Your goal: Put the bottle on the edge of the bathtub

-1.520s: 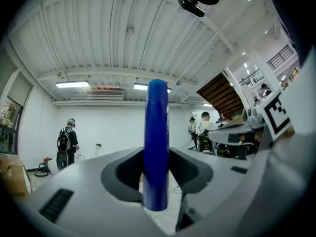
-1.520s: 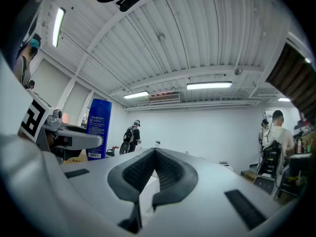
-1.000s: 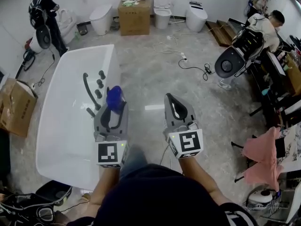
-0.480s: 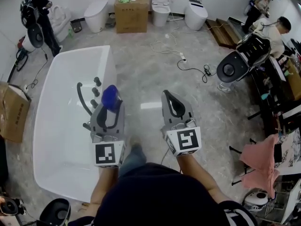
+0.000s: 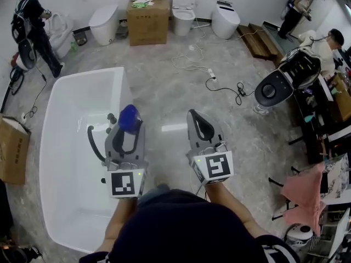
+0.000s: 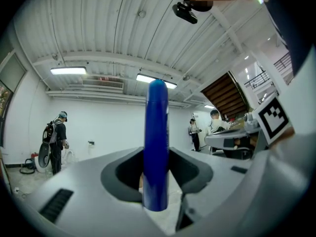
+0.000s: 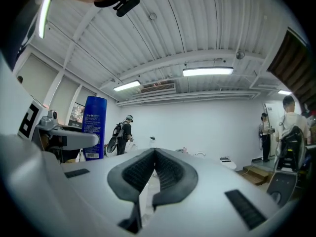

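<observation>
A blue bottle (image 5: 129, 118) stands upright between the jaws of my left gripper (image 5: 128, 131), which is shut on it. In the left gripper view the bottle (image 6: 156, 144) rises straight up from the jaws. It hangs over the right rim of the white bathtub (image 5: 60, 158), near the black taps and hand shower (image 5: 94, 141). My right gripper (image 5: 201, 126) is shut with nothing in it and hovers over the floor to the right of the tub. From the right gripper view the bottle (image 7: 94, 127) shows at the left, and the gripper (image 7: 154, 161) has its pads pressed together.
Toilets (image 5: 182, 11) and a cardboard box (image 5: 148, 16) line the far wall. A white cable with a power strip (image 5: 211, 73) trails on the floor ahead. A person (image 5: 33, 29) stands at the far left, others at the far right. Another box (image 5: 12, 149) sits left of the tub.
The view has moved forward along the bathtub: the tub and the taps have slid toward me and to the left. Both grippers keep their pose, and the bottle stays in the left one.
</observation>
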`<action>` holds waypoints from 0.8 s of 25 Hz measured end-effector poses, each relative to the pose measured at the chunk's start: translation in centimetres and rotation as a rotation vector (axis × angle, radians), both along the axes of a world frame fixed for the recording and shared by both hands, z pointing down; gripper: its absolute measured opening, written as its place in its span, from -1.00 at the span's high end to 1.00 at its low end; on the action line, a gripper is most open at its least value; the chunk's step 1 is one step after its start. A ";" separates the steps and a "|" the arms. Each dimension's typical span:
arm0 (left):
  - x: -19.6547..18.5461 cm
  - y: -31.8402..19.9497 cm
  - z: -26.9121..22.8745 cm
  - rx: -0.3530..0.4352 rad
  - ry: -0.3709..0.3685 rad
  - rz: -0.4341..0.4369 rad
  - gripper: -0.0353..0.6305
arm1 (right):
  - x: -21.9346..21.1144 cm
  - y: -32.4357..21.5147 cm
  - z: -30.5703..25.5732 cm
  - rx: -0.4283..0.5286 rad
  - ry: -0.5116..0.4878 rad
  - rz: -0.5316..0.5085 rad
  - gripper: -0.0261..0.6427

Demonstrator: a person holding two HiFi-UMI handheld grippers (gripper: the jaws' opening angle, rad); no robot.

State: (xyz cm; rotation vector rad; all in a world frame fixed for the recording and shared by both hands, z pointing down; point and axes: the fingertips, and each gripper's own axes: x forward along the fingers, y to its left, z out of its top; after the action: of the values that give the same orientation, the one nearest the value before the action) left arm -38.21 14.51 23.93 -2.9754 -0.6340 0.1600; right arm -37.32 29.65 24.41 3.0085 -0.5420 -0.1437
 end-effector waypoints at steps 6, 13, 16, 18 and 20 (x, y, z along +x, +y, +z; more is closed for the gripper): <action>4.8 0.0 1.3 0.000 -0.021 0.024 0.42 | 4.4 -0.5 1.2 0.009 -0.024 0.009 0.88; 8.5 0.4 2.3 0.001 -0.058 0.033 0.42 | 8.1 -0.1 1.5 0.021 -0.031 0.010 0.88; 10.6 1.1 3.0 0.006 -0.062 0.031 0.42 | 10.4 0.6 2.1 0.031 -0.033 0.008 0.87; 12.4 1.6 3.1 0.000 -0.054 0.023 0.42 | 12.6 1.1 2.2 0.036 -0.036 0.002 0.88; 14.4 1.9 2.9 -0.008 -0.046 0.005 0.42 | 15.1 1.1 2.3 0.039 -0.043 -0.021 0.87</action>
State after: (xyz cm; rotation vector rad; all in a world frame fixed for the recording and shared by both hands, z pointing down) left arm -23.76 16.39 26.86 -2.9930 -0.6479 0.0955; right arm -22.20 30.74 26.67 3.0507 -0.5815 -0.0920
